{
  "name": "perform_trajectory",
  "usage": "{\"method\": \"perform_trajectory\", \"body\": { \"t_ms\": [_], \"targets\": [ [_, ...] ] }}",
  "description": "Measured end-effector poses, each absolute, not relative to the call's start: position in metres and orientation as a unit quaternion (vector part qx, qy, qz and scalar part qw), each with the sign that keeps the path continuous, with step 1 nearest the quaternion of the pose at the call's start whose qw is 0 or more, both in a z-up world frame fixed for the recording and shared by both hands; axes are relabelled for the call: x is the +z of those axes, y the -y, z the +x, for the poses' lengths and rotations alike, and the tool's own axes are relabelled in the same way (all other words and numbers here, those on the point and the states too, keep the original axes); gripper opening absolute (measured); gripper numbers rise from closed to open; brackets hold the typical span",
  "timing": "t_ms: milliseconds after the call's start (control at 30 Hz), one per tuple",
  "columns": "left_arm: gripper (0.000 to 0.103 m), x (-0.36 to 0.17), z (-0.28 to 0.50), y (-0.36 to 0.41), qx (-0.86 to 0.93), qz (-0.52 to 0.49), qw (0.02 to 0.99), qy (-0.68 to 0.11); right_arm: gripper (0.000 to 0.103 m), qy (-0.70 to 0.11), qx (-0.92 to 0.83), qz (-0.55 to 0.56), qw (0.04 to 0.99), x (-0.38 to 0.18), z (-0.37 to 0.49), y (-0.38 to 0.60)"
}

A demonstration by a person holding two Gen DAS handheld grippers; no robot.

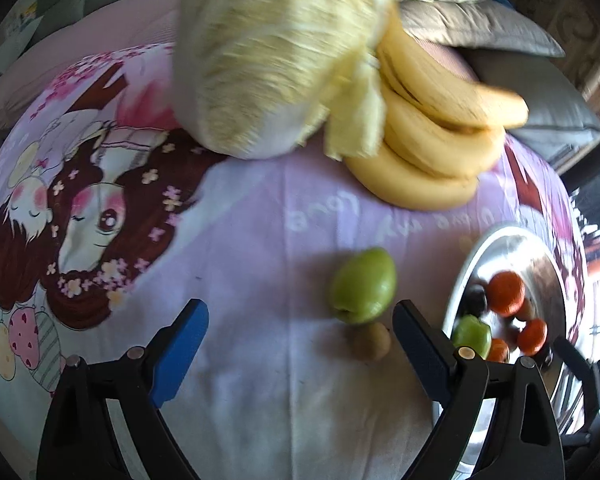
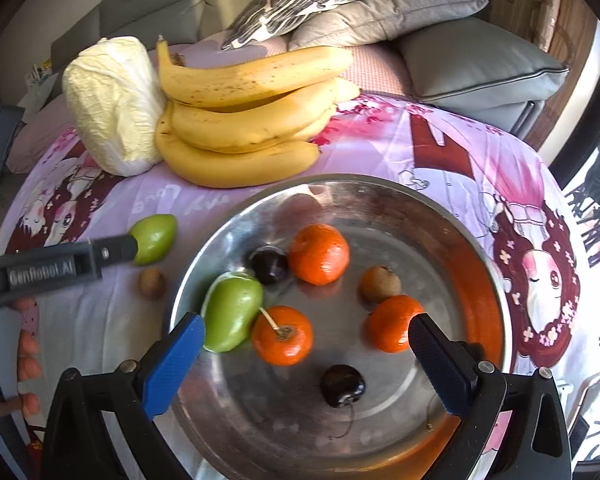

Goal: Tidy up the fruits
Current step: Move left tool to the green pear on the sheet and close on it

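A green fruit [image 1: 362,286] and a small brown fruit [image 1: 370,341] lie on the cartoon-print cloth [image 1: 260,360], just ahead of my open, empty left gripper [image 1: 300,322]. The same green fruit [image 2: 156,237] and brown fruit [image 2: 152,283] show in the right wrist view, with the left gripper's finger [image 2: 112,251] beside the green one. My right gripper [image 2: 306,334] is open and empty above the steel bowl [image 2: 480,280], which holds three oranges [image 2: 319,254], a green fruit [image 2: 231,315], two dark cherries [image 2: 342,385] and a brown fruit [image 2: 379,283].
A bunch of bananas [image 2: 244,120] and a pale cabbage [image 2: 114,106] lie at the back of the cloth. Grey and patterned cushions [image 2: 476,60] sit behind them. The steel bowl [image 1: 540,256] shows at the right of the left wrist view.
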State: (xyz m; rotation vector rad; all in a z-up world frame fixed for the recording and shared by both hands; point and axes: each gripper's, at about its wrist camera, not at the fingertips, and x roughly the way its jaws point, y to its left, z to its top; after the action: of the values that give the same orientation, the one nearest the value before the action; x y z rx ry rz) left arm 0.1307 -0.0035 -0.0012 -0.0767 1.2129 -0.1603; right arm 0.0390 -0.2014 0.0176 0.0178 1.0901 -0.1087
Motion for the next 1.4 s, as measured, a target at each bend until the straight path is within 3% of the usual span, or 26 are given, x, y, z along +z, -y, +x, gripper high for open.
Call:
{"method": "perform_trajectory", "body": {
  "t_ms": [467, 1200, 1400],
  "targets": [
    [0.093, -0.003, 0.148, -0.041, -0.036, -0.05, 0.815, -0.576, 0.103, -0.518, -0.007, -0.003, 0.855, 0.011, 0.053, 0.165],
    [0.093, -0.01, 0.187, 0.026, -0.123, -0.042, 0.792, -0.597, 0.103, -0.553, -0.027, 0.009, 0.833, 0.0, 0.085, 0.17],
    [0.08, -0.016, 0.19, 0.049, -0.141, -0.035, 0.781, -0.607, 0.103, -0.55, -0.022, 0.009, 0.835, 0.002, 0.089, 0.168]
  ]
}}
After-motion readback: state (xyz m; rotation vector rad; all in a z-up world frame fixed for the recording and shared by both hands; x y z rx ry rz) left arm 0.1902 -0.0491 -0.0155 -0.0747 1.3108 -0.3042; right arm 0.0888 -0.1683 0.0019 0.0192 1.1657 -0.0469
